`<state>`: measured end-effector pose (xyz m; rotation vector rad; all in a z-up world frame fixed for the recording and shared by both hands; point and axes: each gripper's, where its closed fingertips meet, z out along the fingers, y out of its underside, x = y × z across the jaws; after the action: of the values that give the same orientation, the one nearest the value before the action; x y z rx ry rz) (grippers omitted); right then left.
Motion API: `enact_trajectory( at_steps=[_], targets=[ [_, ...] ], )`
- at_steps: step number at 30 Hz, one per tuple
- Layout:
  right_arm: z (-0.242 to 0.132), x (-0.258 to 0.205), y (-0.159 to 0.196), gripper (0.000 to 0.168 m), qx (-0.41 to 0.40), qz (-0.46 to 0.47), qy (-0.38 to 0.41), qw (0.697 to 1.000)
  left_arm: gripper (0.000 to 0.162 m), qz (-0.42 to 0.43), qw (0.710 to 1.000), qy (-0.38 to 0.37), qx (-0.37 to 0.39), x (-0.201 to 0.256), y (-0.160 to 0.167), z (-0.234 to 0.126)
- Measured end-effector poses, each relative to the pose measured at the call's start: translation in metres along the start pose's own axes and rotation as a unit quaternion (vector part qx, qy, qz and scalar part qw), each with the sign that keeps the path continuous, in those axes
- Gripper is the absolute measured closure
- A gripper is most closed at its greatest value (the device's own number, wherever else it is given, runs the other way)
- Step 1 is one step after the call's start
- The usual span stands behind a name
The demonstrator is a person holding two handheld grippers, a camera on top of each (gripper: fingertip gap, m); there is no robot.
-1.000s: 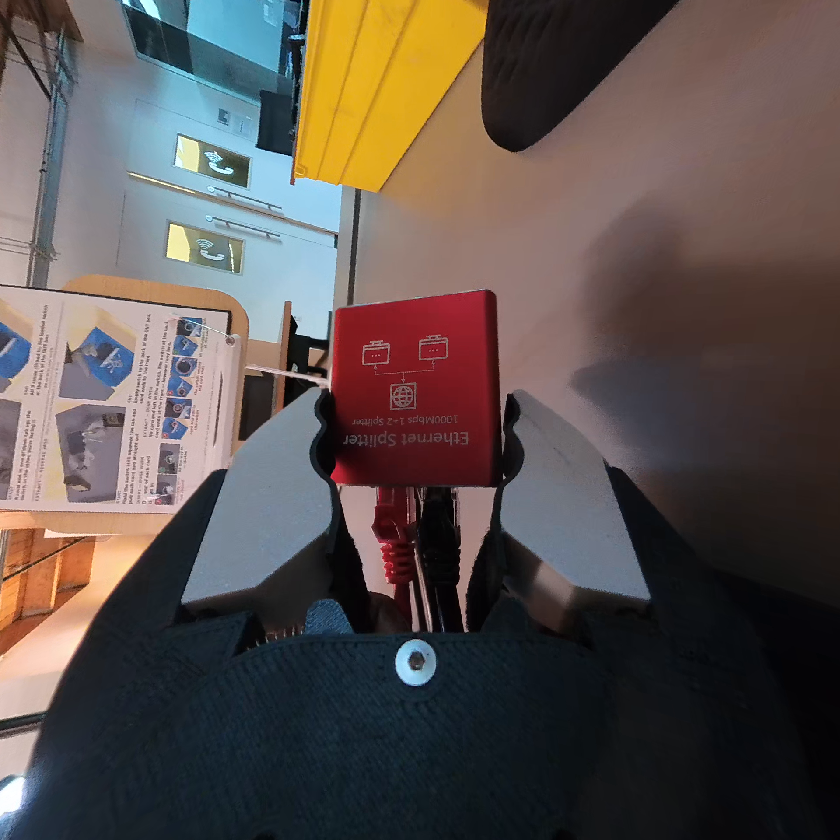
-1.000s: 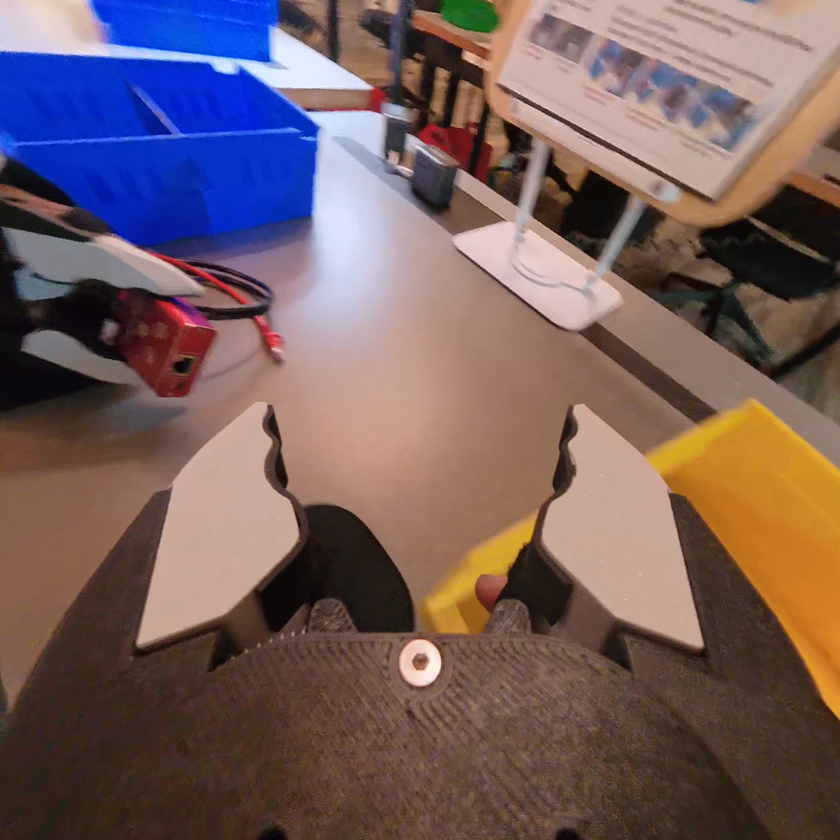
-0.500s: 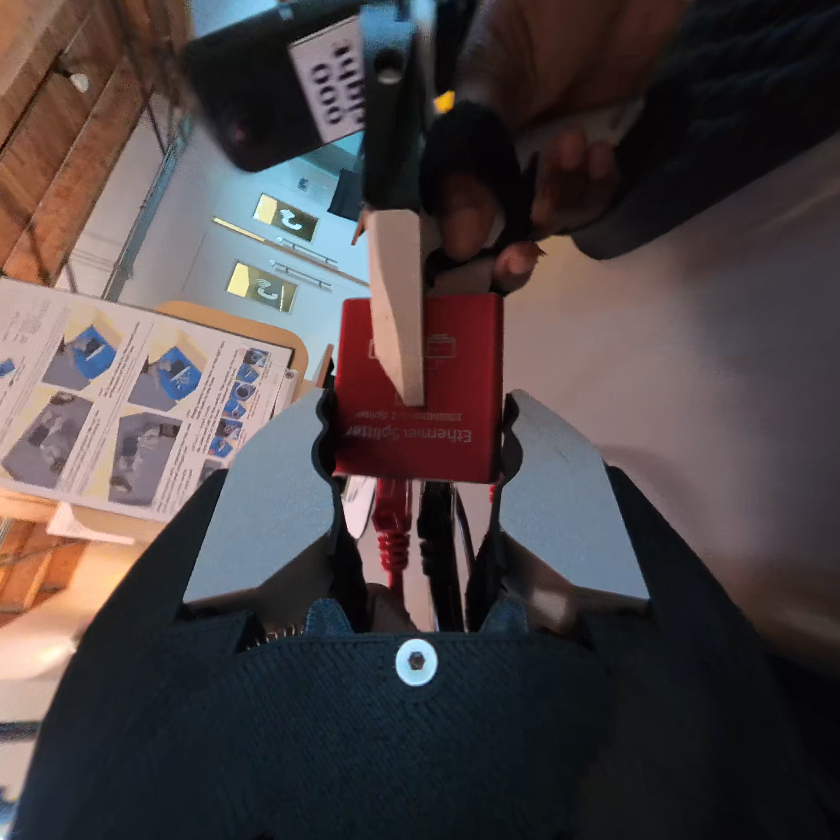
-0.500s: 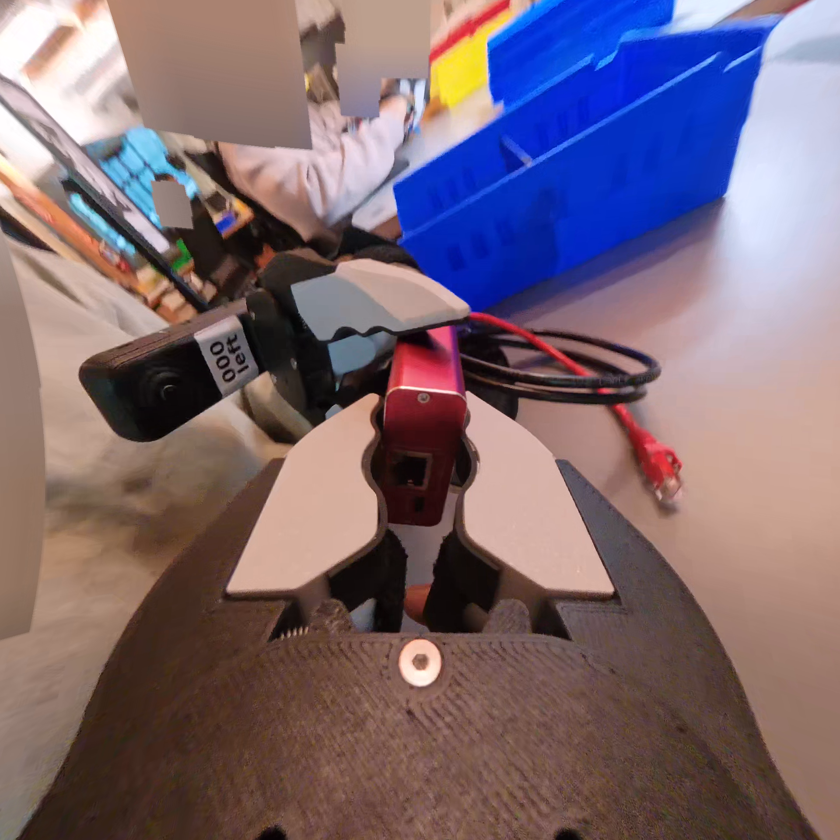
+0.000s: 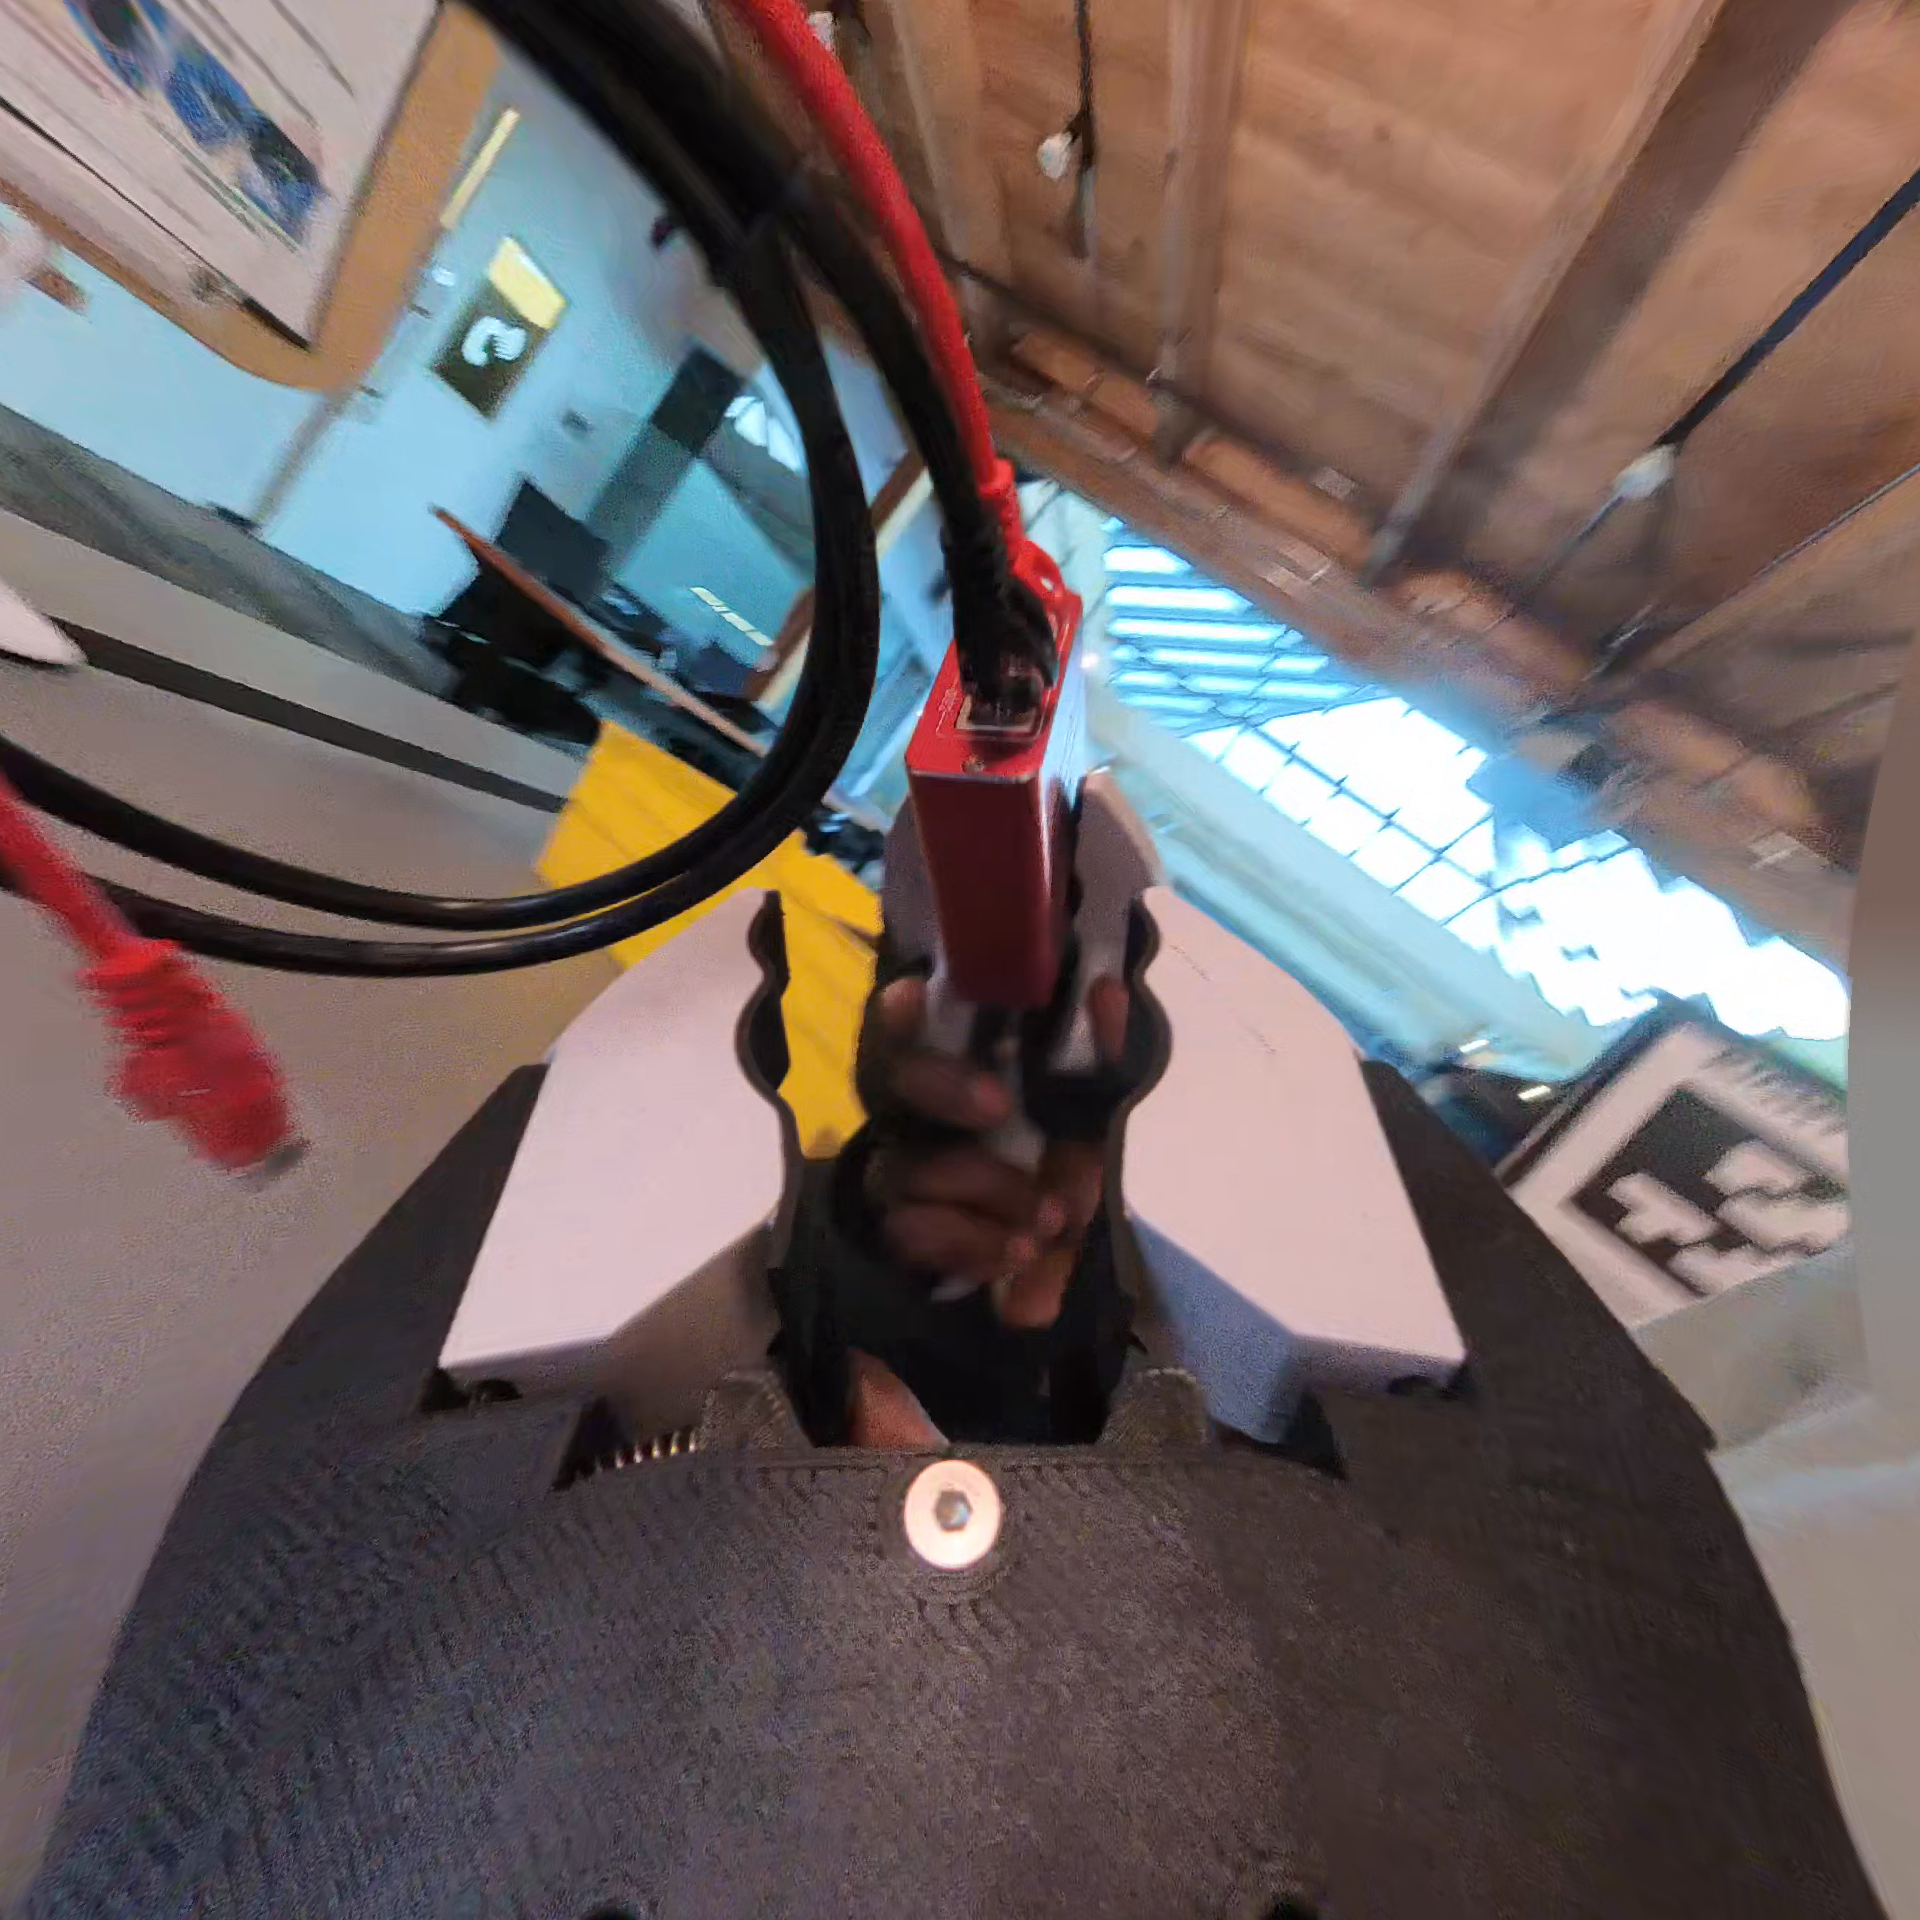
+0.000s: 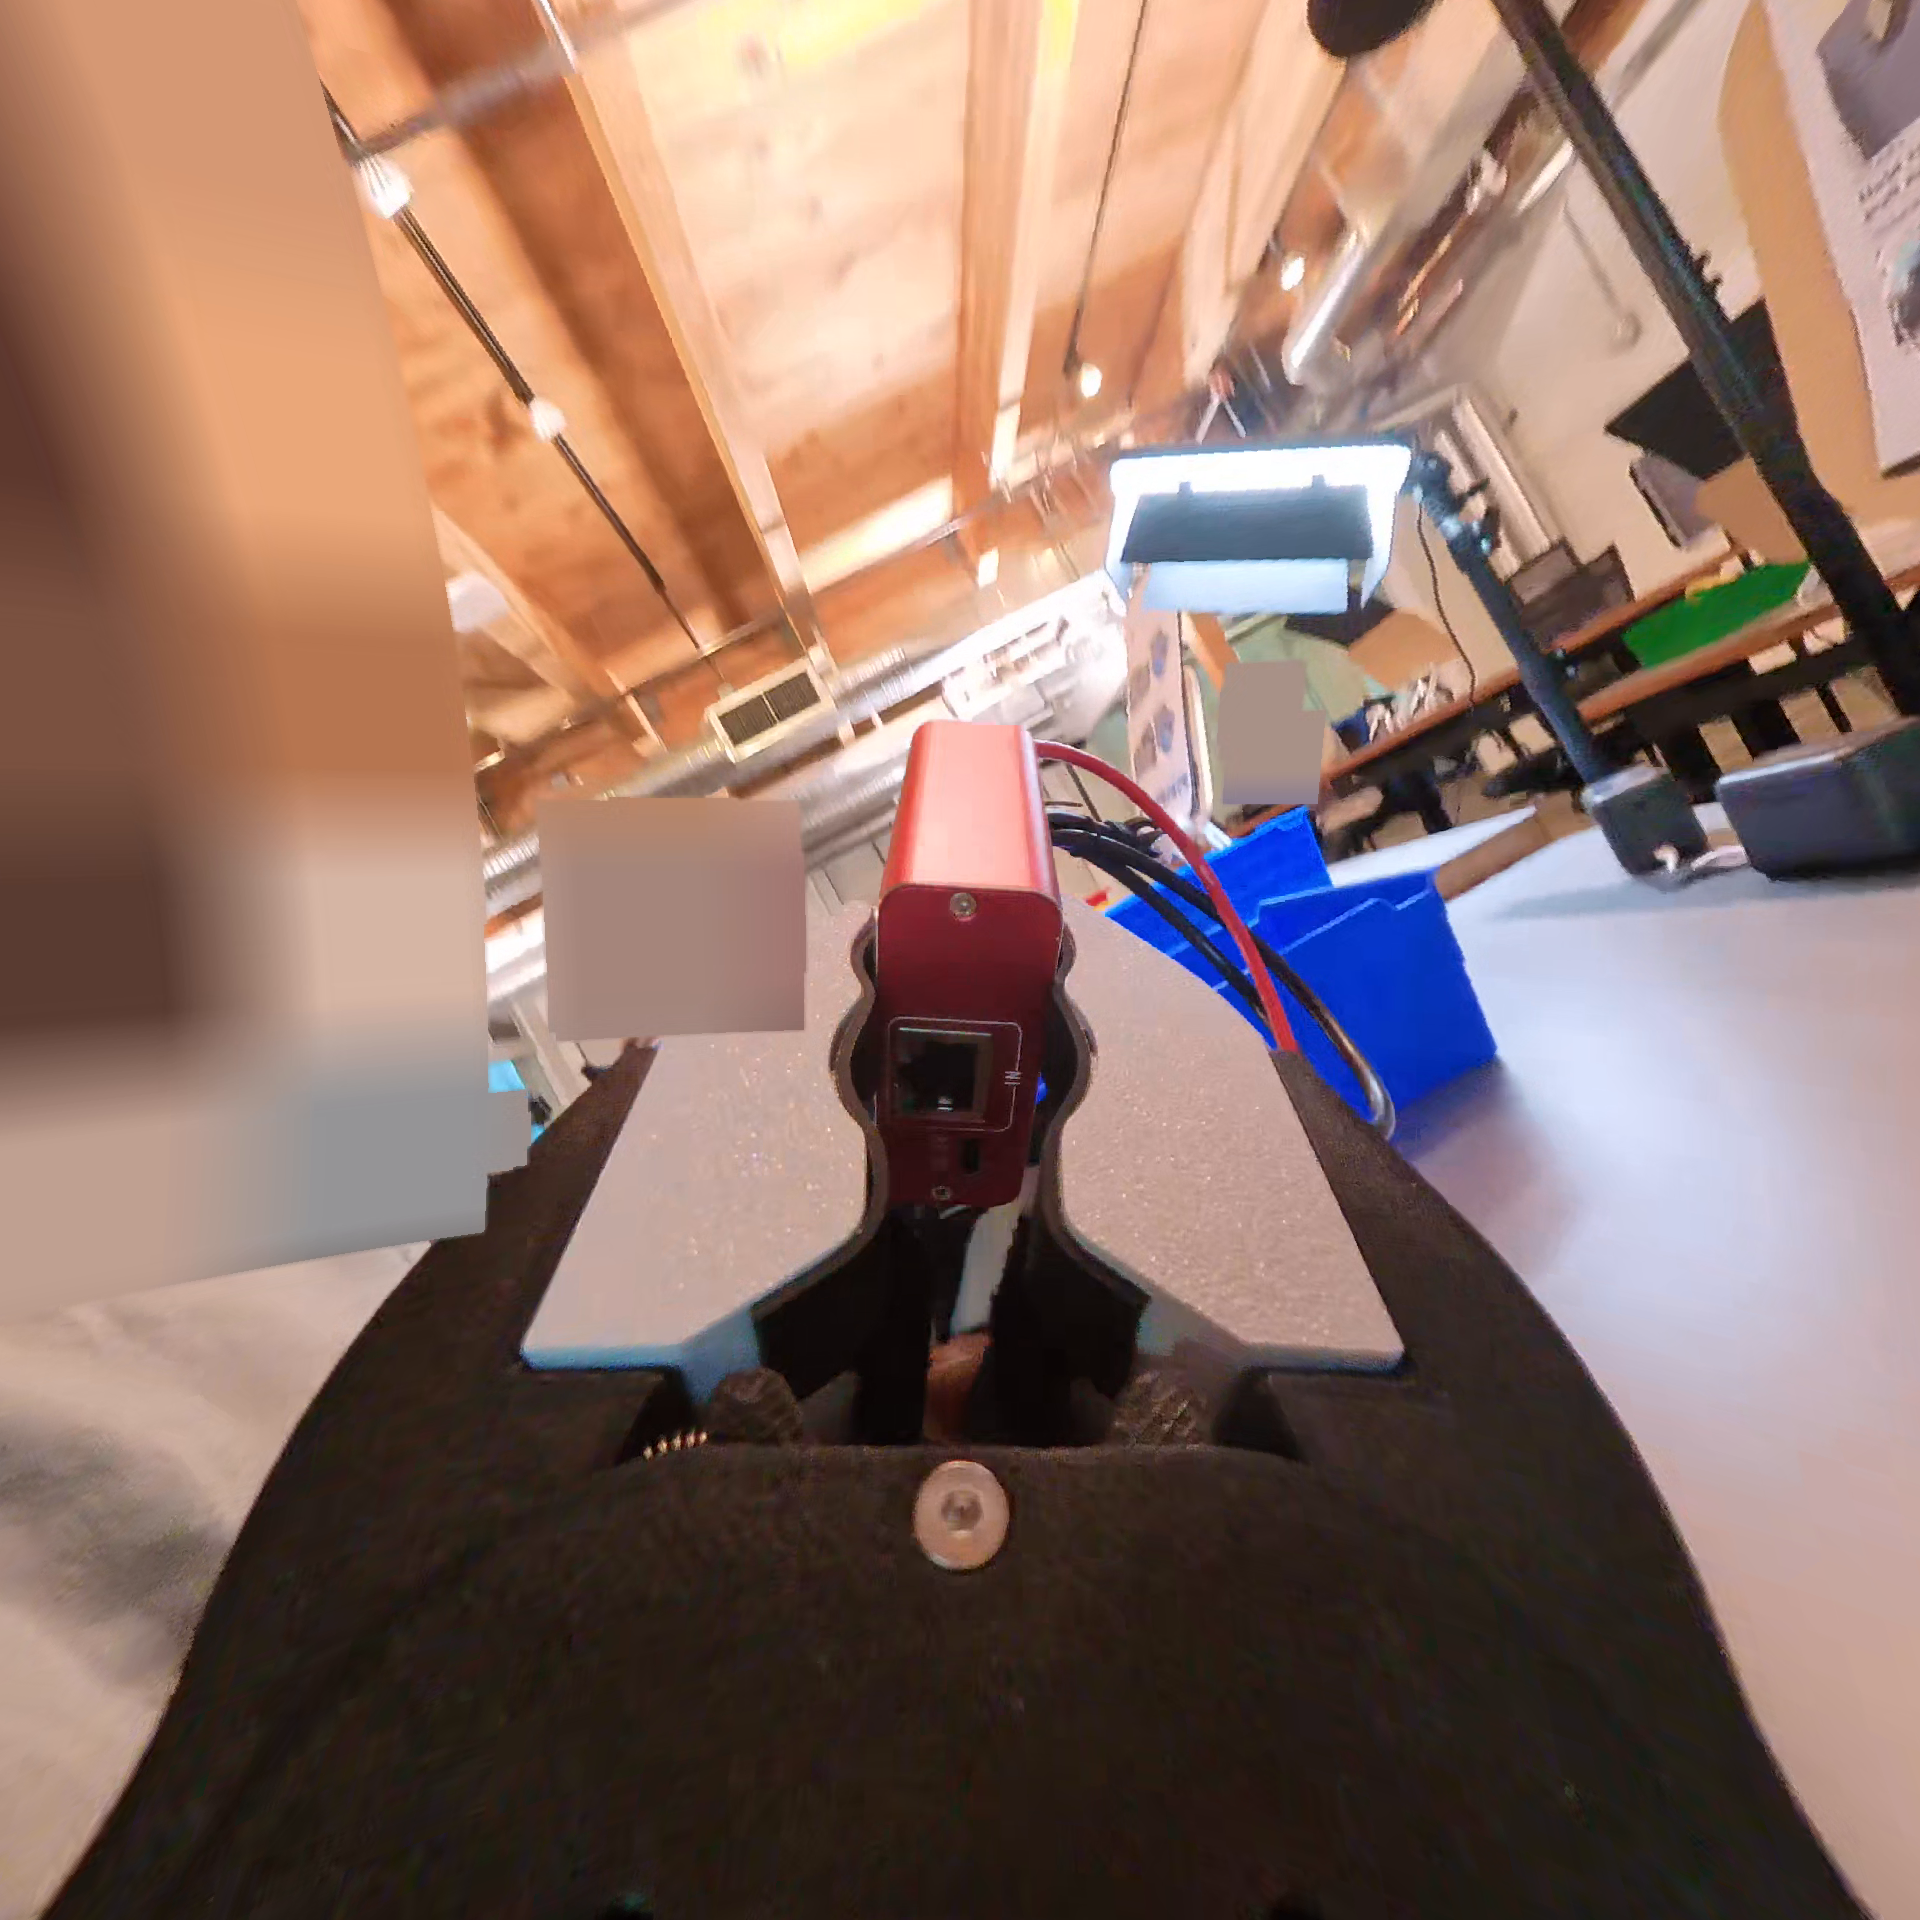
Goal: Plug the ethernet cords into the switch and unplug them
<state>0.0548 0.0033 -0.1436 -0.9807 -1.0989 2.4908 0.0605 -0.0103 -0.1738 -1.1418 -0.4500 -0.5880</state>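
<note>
My right gripper [image 6: 961, 1049] fingers clamp the red metal switch box [image 6: 966, 997]; left gripper [image 5: 956, 997] gapes empty. Red and black cords [image 5: 997, 582] plugged at 12 o'clock; front port empty, loose red plug [image 5: 177, 1049] at 9 o'clock, unplugging left.

A blue bin [image 6: 1382, 966] stands at the centre right of the right wrist view, on a grey table [image 6: 1683, 1091]. Above it a lamp [image 6: 1257, 530] shines under wooden beams [image 6: 852, 312]. A yellow bin [image 5: 665, 821] shows mid-frame in the left wrist view.
</note>
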Motion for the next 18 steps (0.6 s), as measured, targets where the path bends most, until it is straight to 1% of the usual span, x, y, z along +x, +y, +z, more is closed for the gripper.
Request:
enact_trajectory(
  at_steps=[2, 3, 4, 5, 6, 8, 11, 14, 15, 17, 18],
  targets=[
    [0.000, -0.004, 0.004, 0.141, 0.026, 0.000, -0.001, 1.000, 0.111, -0.045, 0.999, 0.025, 0.008, 0.004, -0.001, 0.006],
    [0.000, -0.006, 0.006, 0.141, 0.039, -0.001, -0.002, 0.999, 0.114, -0.049, 0.998, 0.032, 0.002, 0.005, 0.001, 0.010],
    [0.001, -0.009, 0.008, 0.142, 0.048, -0.005, -0.003, 0.999, 0.121, -0.043, 0.998, 0.038, -0.007, 0.007, 0.002, 0.012],
    [0.001, -0.010, 0.010, 0.141, 0.057, -0.008, -0.002, 0.998, 0.132, -0.029, 0.998, 0.055, -0.005, 0.012, 0.001, 0.012],
    [0.000, -0.011, 0.009, 0.137, 0.068, -0.008, 0.001, 0.998, 0.133, -0.013, 0.998, 0.056, -0.012, 0.013, 0.001, 0.012],
    [0.000, -0.015, 0.011, 0.141, 0.062, -0.011, -0.011, 0.998, 0.135, 0.014, 0.996, 0.075, -0.036, 0.017, 0.002, 0.009],
    [-0.005, -0.021, 0.018, 0.138, 0.007, -0.070, -0.018, 0.997, 0.135, 0.078, 0.986, 0.099, -0.112, 0.022, 0.004, -0.001],
    [-0.019, -0.026, 0.015, 0.122, -0.033, -0.155, -0.015, 0.987, 0.136, 0.150, 0.963, 0.087, -0.205, 0.013, 0.001, -0.019],
    [-0.022, -0.027, 0.017, 0.120, -0.058, -0.159, -0.021, 0.985, 0.136, 0.163, 0.950, 0.087, -0.251, 0.010, 0.005, -0.026],
    [-0.028, -0.028, 0.022, 0.118, -0.116, -0.134, -0.035, 0.984, 0.136, 0.189, 0.921, 0.097, -0.326, 0.006, 0.012, -0.040],
    [-0.029, -0.030, 0.023, 0.120, -0.138, -0.117, -0.046, 0.982, 0.136, 0.200, 0.906, 0.105, -0.358, 0.005, 0.017, -0.046]
  ],
)
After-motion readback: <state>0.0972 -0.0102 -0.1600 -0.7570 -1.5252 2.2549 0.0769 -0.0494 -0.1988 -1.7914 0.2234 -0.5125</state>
